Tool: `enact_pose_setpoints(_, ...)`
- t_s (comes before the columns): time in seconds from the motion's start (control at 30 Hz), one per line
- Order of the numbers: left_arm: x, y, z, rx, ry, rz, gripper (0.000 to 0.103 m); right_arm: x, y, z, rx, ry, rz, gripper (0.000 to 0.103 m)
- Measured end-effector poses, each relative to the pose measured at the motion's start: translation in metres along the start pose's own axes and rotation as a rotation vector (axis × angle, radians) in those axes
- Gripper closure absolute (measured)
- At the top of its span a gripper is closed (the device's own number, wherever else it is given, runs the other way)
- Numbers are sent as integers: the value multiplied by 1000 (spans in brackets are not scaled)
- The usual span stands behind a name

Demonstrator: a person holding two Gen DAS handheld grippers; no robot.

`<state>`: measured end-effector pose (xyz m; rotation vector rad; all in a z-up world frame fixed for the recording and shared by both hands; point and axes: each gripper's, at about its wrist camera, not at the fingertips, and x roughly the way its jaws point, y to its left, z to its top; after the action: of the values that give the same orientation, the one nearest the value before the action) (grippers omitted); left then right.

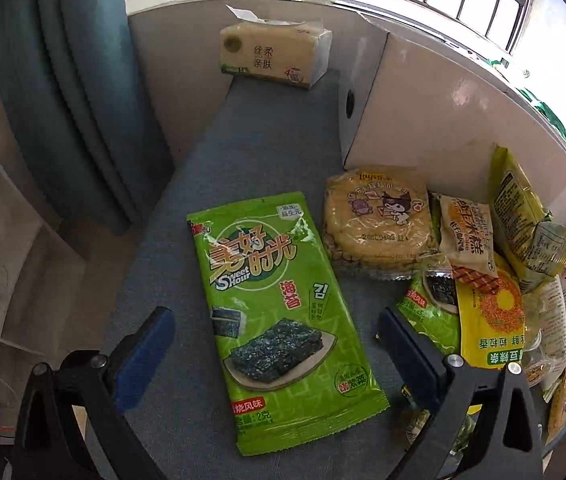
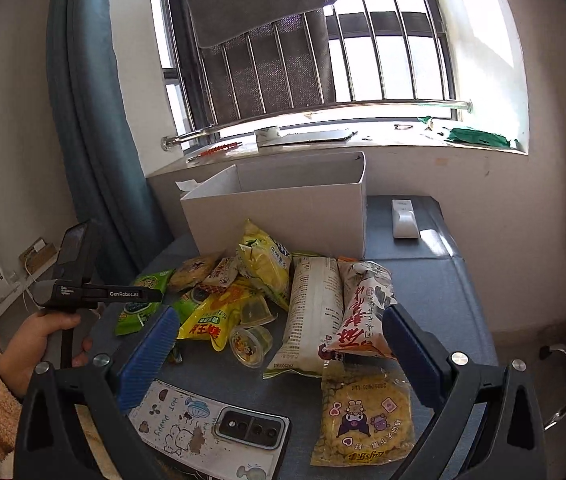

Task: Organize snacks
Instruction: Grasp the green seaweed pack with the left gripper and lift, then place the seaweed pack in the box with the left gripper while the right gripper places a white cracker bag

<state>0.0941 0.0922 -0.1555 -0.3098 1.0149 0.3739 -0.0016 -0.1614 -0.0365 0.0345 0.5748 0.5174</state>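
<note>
Task barely begun: white box (image 2: 283, 204) shows no snacks inside; snack pile (image 2: 267, 300) lies before it. Left gripper (image 1: 277, 334) gapes empty over green seaweed packet (image 1: 279, 320); right gripper (image 2: 279, 332) likewise wide, empty.

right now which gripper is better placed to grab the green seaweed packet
Left. The left gripper hangs open right over the green seaweed packet, fingers on either side. The right gripper is open over the snack pile, off to the packet's side.
</note>
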Motion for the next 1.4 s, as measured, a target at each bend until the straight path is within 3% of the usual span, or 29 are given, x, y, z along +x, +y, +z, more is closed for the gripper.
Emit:
enact_pose_setpoints(0.1,13,-5,2,27,7,50,0,2,-4,-2,14,15,5,0)
enact_pose_setpoints(0.23,13,-6,-1,72,-14,45,3,2,-9,-4,38,20,12,0)
enact_pose_setpoints(0.33,-2,-2,-7,114,-61,10,38,5,-12,-4,49,29,5,0)
enact_pose_setpoints(0.37,-6,0,-8,116,-79,-2,41,6,-12,-4,53,34,10,0)
enact_pose_setpoints(0.5,-31,6,-18,139,-146,-56,42,11,-12,-7,53,53,1,0)
enact_pose_setpoints(0.7,-93,9,-33,160,-290,-210,42,23,-25,-7,88,89,-57,0)
enact_pose_setpoints(0.93,-145,8,-37,186,-403,-339,42,68,-63,5,175,196,-69,0)
enact_pose_setpoints(1.1,-147,4,-36,205,-423,-333,42,118,-95,10,249,333,-66,0)
enact_pose_setpoints(1.17,-147,6,-35,200,-425,-347,42,134,-101,10,243,402,-103,0)
enact_pose_setpoints(1.27,-144,8,-37,210,-421,-348,42,149,-106,10,246,443,-84,0)
enact_pose_setpoints(1.33,-140,9,-39,209,-410,-358,42,153,-106,9,245,456,-52,23)
enact_pose_setpoints(1.37,-139,9,-39,209,-407,-359,42,154,-106,8,238,461,-29,63)
enact_pose_setpoints(1.4,-139,9,-39,210,-406,-357,42,152,-105,9,236,454,-32,63)
